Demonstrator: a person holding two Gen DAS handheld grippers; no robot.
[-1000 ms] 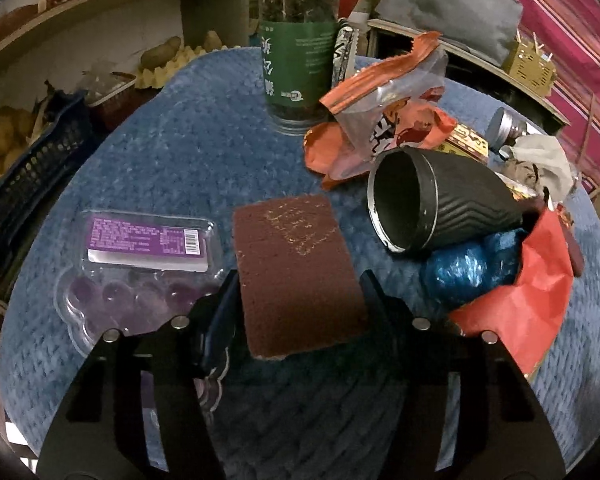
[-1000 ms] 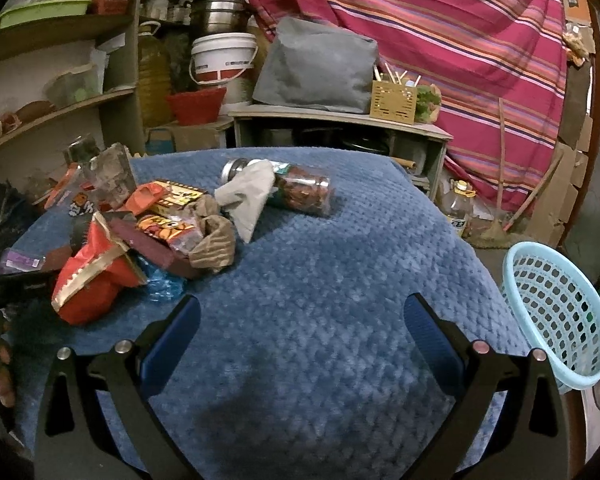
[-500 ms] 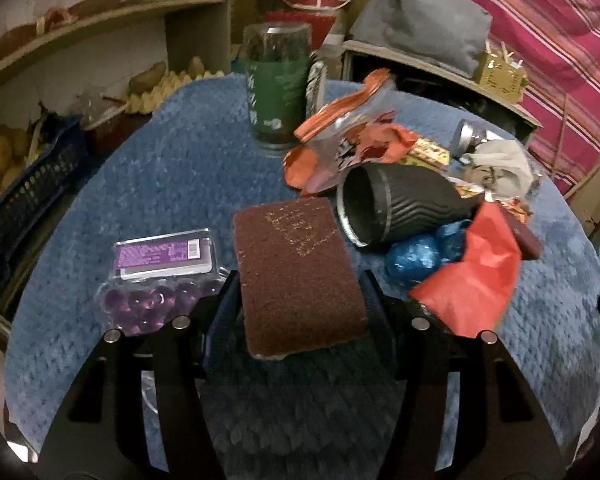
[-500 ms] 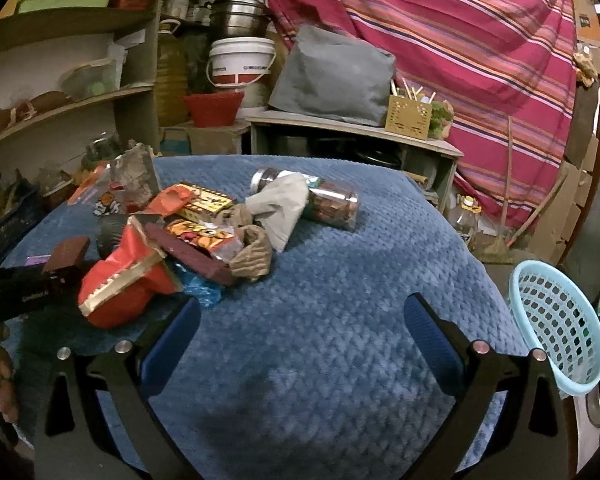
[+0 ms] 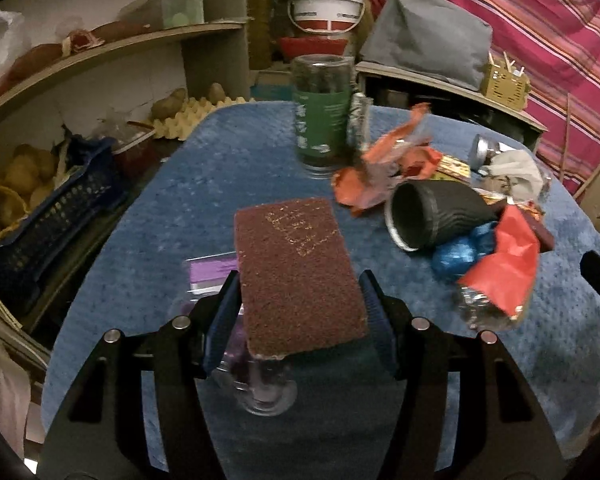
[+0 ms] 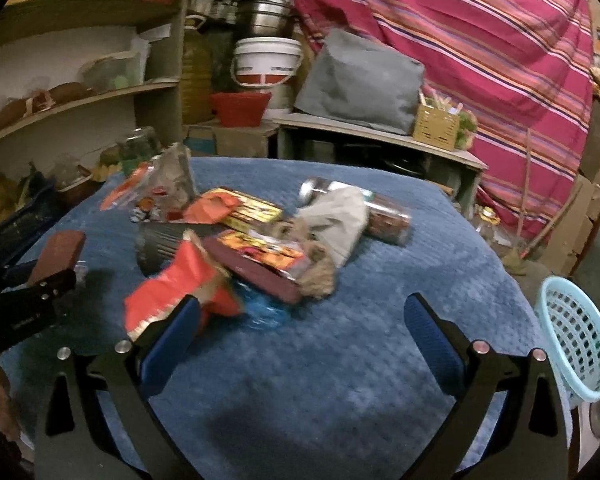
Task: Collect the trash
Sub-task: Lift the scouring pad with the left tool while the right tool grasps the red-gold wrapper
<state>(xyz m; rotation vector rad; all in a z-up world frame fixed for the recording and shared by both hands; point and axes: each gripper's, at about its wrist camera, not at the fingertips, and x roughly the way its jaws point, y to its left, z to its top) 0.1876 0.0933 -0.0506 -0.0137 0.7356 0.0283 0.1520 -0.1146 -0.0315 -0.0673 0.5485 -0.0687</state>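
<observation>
My left gripper (image 5: 298, 312) is shut on a flat brown box (image 5: 298, 270) and holds it above the blue tablecloth (image 5: 204, 184); it also shows in the right wrist view (image 6: 58, 256). Under it lies a clear purple blister pack (image 5: 212, 276). A trash pile lies at the right: black cup (image 5: 436, 218), red wrapper (image 5: 500, 272), blue foil (image 5: 456, 256), orange bags (image 5: 384, 164). My right gripper (image 6: 300, 324) is open and empty, above the cloth in front of the same pile (image 6: 252, 248).
A green-labelled jar (image 5: 322, 120) stands at the table's back. A light blue basket (image 6: 576, 336) stands off the table's right edge. A dark blue crate (image 5: 48, 216) with potatoes and shelves are at the left. A lying jar (image 6: 388, 220) and a grey cloth (image 6: 336, 216) rest behind the pile.
My left gripper has lifted the brown box off the cloth and pulled back. My right gripper has moved closer to the trash pile, still open.
</observation>
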